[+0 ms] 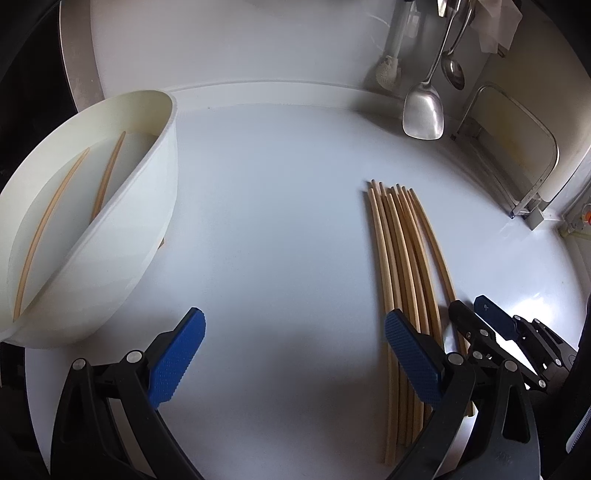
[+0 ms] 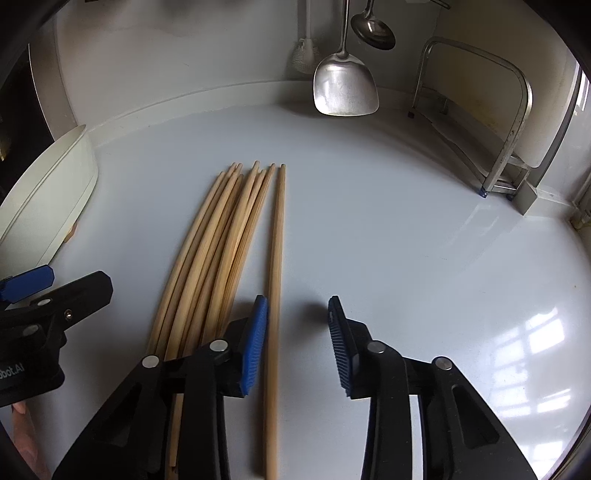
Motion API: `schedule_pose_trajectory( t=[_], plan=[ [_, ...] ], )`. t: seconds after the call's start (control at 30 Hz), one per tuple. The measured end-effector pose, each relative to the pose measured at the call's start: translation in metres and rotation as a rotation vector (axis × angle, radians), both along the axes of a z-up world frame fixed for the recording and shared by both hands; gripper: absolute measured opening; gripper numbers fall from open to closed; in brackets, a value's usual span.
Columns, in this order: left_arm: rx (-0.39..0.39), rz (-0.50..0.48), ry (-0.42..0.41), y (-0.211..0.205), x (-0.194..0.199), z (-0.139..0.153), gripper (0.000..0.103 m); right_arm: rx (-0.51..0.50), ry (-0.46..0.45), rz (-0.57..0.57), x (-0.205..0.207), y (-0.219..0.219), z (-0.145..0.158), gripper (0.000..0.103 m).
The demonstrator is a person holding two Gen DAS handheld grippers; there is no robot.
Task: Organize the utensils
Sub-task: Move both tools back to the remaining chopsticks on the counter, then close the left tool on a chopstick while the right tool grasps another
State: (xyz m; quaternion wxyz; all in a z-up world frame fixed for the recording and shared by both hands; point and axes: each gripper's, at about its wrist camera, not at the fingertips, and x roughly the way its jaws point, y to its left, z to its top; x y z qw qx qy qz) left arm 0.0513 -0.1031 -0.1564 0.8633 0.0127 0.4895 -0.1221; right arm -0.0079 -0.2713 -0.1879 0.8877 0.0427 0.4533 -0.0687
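Note:
Several wooden chopsticks (image 1: 402, 258) lie in a bundle on the white counter; they also show in the right wrist view (image 2: 218, 251). One chopstick (image 2: 275, 295) lies apart at the bundle's right, between my right gripper's jaws beside the left pad. My right gripper (image 2: 297, 343) is open around it, low over the counter. A white tub (image 1: 92, 221) at the left holds two chopsticks (image 1: 107, 173). My left gripper (image 1: 295, 354) is open and empty between tub and bundle. The right gripper shows in the left wrist view (image 1: 476, 317).
A steel spatula (image 2: 345, 85) and a ladle (image 2: 373, 27) hang at the back wall. A white brush (image 2: 304, 51) hangs beside them. A metal rack (image 2: 513, 122) stands at the back right. The tub's edge (image 2: 48, 199) shows at the left.

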Motion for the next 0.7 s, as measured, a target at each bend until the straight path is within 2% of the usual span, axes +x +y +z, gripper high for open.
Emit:
schedule_pose_trajectory(
  t=[0.03, 0.17, 0.6, 0.63, 0.67, 0.7],
  plan=[
    [0.003, -0.004, 0.002, -0.002, 0.000, -0.001, 0.096, -0.001, -0.002, 0.002, 0.000, 0.000, 0.000, 0.022],
    [0.012, -0.026, 0.012, -0.008, 0.001, -0.005, 0.096, 0.008, -0.003, -0.007, -0.002, -0.004, 0.000, 0.019],
    [0.052, -0.074, 0.049, -0.018, 0.004, -0.020, 0.096, 0.028, 0.006, -0.067, -0.018, -0.029, -0.001, 0.019],
    [0.058, -0.074, 0.050, -0.018, 0.003, -0.021, 0.096, 0.032, 0.007, -0.067, -0.019, -0.030, -0.001, 0.023],
    [0.063, -0.074, 0.050, -0.018, 0.003, -0.022, 0.096, 0.035, 0.009, -0.069, -0.019, -0.030, -0.001, 0.036],
    [0.064, -0.072, 0.048, -0.018, 0.002, -0.022, 0.096, 0.039, 0.009, -0.073, -0.019, -0.030, -0.001, 0.041]
  ],
)
